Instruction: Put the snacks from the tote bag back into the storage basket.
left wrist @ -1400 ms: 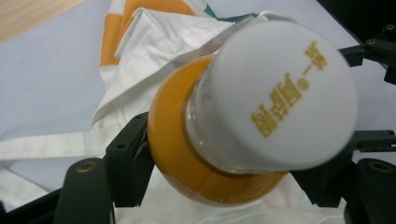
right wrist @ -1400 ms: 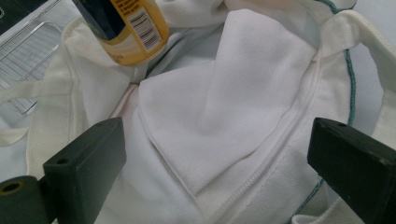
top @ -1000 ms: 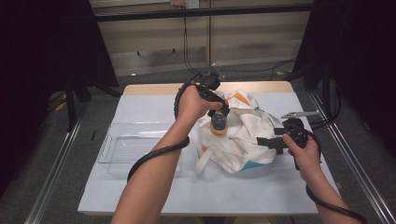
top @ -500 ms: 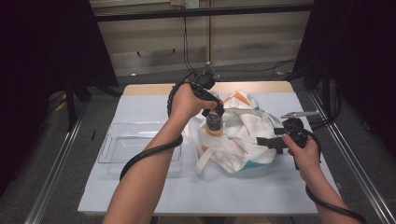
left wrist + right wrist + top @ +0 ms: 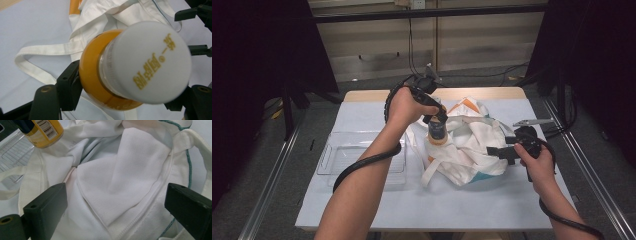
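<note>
**Bottle coming out over the bag, tray waiting alongside**

High view is giving us the whole play: the left gripper point(image 5: 438, 121) is holding an orange bottle point(image 5: 437, 134) upright by its neck, just above the crumpled white tote bag point(image 5: 472, 145) in the middle of the table point(image 5: 362, 210). The bottle is hanging clear of the cloth, or very nearly so; whether its base is brushing the fabric is hard to call from up here. In the left gripper view the jaws are clamping the bottle on both sides just under its white cap point(image 5: 147, 62), a firm pinch by the look of it, with a bag strap point(image 5: 45, 51) lying loose on the table beneath.

Over on the other side, the right gripper point(image 5: 497, 151) is sitting at the bag's near edge. The right gripper view is showing its jaws spread wide, framing the folds of white cloth with nothing pinched between them, so it is hovering at the bag, not gripping it.

My read: this is the unpacking step, with the bottle in transit. A clear plastic tray point(image 5: 362, 160) is lying just beside the bag on the left, and that looks the likely landing spot. The next move is calling for a carry leftward with the bottle upright, clearing the strap, then a gentle set-down inside the tray before the jaws let go.
</note>
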### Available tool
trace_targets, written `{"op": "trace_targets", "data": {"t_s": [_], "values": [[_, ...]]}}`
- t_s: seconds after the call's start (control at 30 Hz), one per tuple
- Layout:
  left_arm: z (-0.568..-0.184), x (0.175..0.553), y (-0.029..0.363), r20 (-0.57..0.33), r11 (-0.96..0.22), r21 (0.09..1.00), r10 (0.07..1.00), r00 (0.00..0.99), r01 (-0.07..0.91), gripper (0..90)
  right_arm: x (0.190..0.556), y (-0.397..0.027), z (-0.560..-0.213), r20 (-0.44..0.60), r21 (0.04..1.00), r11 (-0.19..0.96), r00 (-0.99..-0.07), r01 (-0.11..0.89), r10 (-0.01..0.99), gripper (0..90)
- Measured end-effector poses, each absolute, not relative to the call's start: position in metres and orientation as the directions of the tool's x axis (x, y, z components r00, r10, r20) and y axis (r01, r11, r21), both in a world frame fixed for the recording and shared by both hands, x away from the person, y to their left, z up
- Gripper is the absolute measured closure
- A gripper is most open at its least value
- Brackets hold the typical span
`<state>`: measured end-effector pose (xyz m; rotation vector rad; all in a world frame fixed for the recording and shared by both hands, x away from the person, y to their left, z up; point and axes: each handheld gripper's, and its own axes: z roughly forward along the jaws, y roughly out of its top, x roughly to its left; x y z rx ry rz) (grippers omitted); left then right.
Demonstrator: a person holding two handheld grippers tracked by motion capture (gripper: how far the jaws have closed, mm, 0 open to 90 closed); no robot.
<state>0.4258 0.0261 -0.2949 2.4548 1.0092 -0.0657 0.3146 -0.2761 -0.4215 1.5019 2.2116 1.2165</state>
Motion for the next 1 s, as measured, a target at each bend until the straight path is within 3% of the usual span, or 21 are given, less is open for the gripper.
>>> {"op": "trace_targets", "data": {"t_s": [1.0], "values": [[-0.277,0.431,0.05,-0.231,-0.583,0.406,0.679,0.697,0.703,30.0,0.315,-0.273,-0.424,0.26,0.716,0.158,-0.469,0.68,0.844,4.6]]}}
